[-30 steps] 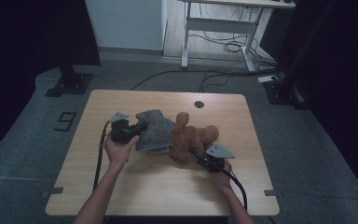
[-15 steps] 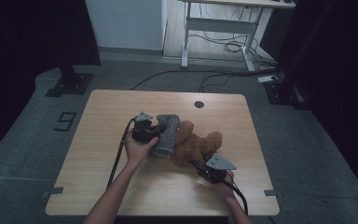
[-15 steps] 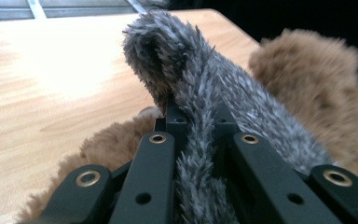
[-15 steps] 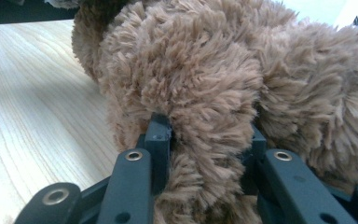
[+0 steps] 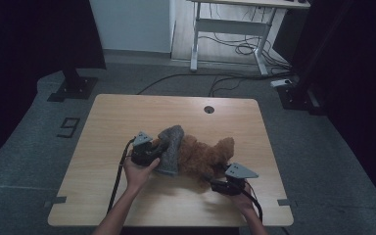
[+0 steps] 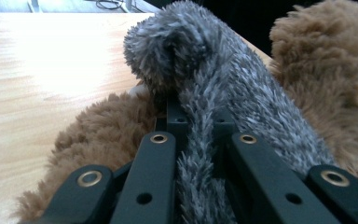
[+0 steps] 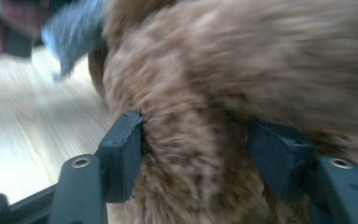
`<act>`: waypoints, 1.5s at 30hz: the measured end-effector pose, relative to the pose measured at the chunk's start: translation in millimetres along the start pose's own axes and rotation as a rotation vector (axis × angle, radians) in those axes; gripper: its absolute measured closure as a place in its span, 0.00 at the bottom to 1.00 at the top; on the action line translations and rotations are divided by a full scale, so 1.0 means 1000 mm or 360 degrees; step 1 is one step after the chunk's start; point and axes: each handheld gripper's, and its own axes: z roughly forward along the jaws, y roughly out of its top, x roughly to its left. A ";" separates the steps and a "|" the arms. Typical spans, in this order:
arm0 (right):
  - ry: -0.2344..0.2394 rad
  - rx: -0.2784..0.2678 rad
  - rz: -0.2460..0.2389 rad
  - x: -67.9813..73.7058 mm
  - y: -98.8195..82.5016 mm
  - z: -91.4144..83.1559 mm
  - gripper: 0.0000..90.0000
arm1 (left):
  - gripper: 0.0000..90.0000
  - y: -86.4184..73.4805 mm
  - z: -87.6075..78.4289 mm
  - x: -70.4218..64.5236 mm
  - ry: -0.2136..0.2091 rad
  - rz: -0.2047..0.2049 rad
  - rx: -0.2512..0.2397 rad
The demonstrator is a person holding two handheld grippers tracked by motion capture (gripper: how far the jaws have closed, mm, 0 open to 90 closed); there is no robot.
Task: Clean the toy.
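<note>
A brown teddy bear (image 5: 203, 155) lies on the wooden table (image 5: 127, 112), a little right of centre. A grey fuzzy cloth (image 5: 170, 147) drapes over the bear's left end. My left gripper (image 5: 152, 155) is shut on the cloth's edge; in the left gripper view the grey pile (image 6: 223, 84) runs between the jaws, with brown fur (image 6: 321, 70) on both sides. My right gripper (image 5: 216, 182) is at the bear's near right end. In the right gripper view its jaws press on a thick part of the bear (image 7: 242, 70), and the picture is blurred.
A round cable hole (image 5: 209, 109) sits near the table's far edge. Bare wood lies to the left and along the near edge. A white desk frame (image 5: 225, 29) and floor cables stand beyond the table, with dark stands at both sides.
My left gripper carried the grey cloth to the right, onto the bear, and the cloth is now bunched narrower. My right gripper slid toward the near edge, still on the bear.
</note>
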 end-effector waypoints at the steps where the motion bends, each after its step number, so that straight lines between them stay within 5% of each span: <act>1: -0.0007 -0.0050 0.0072 -0.004 0.001 -0.008 0.39 | 0.93 -0.001 -0.001 0.000 -0.0002 0.0000 -0.0004; 6: -0.0106 -0.0172 0.0259 -0.016 0.008 -0.023 0.33 | 0.93 -0.008 -0.008 -0.002 -0.0018 0.0002 -0.0017; 14: -0.0077 -0.0224 0.0446 -0.014 0.026 0.001 0.34 | 0.92 -0.017 -0.019 -0.002 -0.0035 -0.0012 -0.0020; 17: -0.0060 -0.0214 0.0441 -0.012 0.028 0.002 0.40 | 0.92 -0.019 -0.023 -0.001 -0.0048 -0.0020 -0.0019; 20: -0.0027 -0.0196 0.0384 -0.010 0.027 -0.001 0.61 | 0.92 -0.015 -0.028 0.000 -0.0071 -0.0024 0.0002; 23: -0.0053 -0.0175 0.0274 -0.005 0.026 -0.003 0.73 | 0.92 -0.002 -0.035 0.002 -0.0083 -0.0017 -0.0009; 27: -0.0023 -0.0175 0.0198 -0.002 0.023 -0.004 0.77 | 0.92 0.025 -0.041 -0.002 -0.0114 0.0018 -0.0068; 32: -0.0019 -0.0179 0.0138 0.000 0.021 -0.006 0.77 | 0.92 0.059 -0.033 -0.025 -0.0246 0.0092 -0.0079; 37: -0.0033 -0.0187 0.0137 -0.001 0.018 -0.004 0.77 | 0.92 0.068 -0.005 -0.067 -0.0491 0.0125 -0.0010; 40: -0.0049 -0.0182 0.0142 -0.002 0.017 -0.004 0.77 | 0.92 0.067 0.015 -0.093 -0.0557 0.0160 0.0050; 42: -0.0068 -0.0179 0.0140 -0.003 0.016 -0.004 0.78 | 0.92 0.063 0.029 -0.105 -0.0560 0.0176 0.0125; 45: -0.0080 -0.0159 0.0138 -0.004 0.014 -0.005 0.78 | 0.92 0.049 0.045 -0.110 -0.0479 0.0213 0.0227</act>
